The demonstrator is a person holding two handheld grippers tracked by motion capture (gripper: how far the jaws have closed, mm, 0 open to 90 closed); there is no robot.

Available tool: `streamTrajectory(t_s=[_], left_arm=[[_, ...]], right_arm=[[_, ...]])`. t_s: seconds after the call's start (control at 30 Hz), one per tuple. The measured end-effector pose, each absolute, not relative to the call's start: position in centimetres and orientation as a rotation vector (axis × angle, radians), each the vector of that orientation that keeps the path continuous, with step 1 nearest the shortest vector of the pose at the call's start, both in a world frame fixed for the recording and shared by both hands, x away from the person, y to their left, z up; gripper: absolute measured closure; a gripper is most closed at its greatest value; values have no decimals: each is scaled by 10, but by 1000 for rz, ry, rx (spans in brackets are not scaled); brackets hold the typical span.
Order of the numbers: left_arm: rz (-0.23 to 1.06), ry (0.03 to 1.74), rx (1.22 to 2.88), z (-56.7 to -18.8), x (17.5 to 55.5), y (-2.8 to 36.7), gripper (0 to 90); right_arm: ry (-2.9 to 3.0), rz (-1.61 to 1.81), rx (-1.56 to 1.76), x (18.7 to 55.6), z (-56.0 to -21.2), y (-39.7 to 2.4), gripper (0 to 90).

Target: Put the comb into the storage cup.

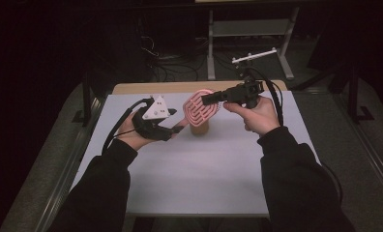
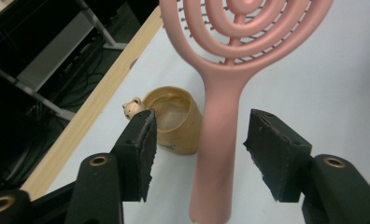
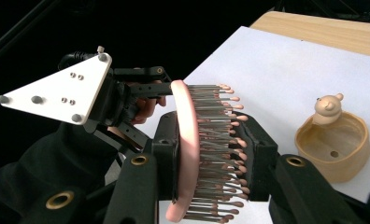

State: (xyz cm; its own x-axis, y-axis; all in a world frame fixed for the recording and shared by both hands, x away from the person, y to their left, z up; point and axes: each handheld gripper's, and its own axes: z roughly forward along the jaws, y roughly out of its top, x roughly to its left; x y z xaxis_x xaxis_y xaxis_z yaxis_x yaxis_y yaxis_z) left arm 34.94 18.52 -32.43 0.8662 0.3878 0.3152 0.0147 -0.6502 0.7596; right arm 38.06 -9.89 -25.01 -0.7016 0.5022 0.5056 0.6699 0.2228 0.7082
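A pink hairbrush [image 1: 201,110] with a spiral open head is held up over the back of the table. My right gripper [image 1: 208,99] is shut on its head, one jaw on the back and one on the bristles [image 3: 220,140]. Its handle [image 2: 216,154] hangs between the jaws of my left gripper [image 2: 199,135], which is open, with a gap on both sides. In the high view the left gripper [image 1: 178,127] sits low and left of the brush. A tan cup [image 1: 199,128] with a small bear figure [image 3: 327,108] on its rim stands on the table just under the brush.
The white tabletop [image 1: 194,179] has a wooden strip [image 1: 146,88] along its far edge. Behind it are a metal stand [image 1: 250,29] and cables on the dark floor. The person's dark sleeves come in from the bottom.
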Motion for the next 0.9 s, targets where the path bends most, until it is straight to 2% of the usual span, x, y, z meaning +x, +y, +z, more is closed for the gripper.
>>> streamTrajectory(t_s=[0.2, 0.37, 0.43, 0.47, 0.57, 0.9], left_arm=[[533, 315, 2178, -322, 352, 197, 363], [490, 334, 2133, -321, 352, 206, 281], [489, 344, 2120, -321, 353, 208, 184], [432, 382, 2104, -322, 356, 211, 130], [392, 430, 2115, -325, 360, 214, 11], [422, 502, 2078, -341, 365, 235, 0]], right_arm=[[-2351, -1472, -1137, 382, -241, -99, 631], [-2365, -1474, -1150, 384, -233, -100, 631], [-2367, -1473, -1155, 384, -231, -100, 631], [-2377, -1465, -1169, 385, -227, -100, 631], [-2384, -1474, -1186, 386, -220, -101, 632], [-2385, -1490, -1252, 390, -197, -109, 631]])
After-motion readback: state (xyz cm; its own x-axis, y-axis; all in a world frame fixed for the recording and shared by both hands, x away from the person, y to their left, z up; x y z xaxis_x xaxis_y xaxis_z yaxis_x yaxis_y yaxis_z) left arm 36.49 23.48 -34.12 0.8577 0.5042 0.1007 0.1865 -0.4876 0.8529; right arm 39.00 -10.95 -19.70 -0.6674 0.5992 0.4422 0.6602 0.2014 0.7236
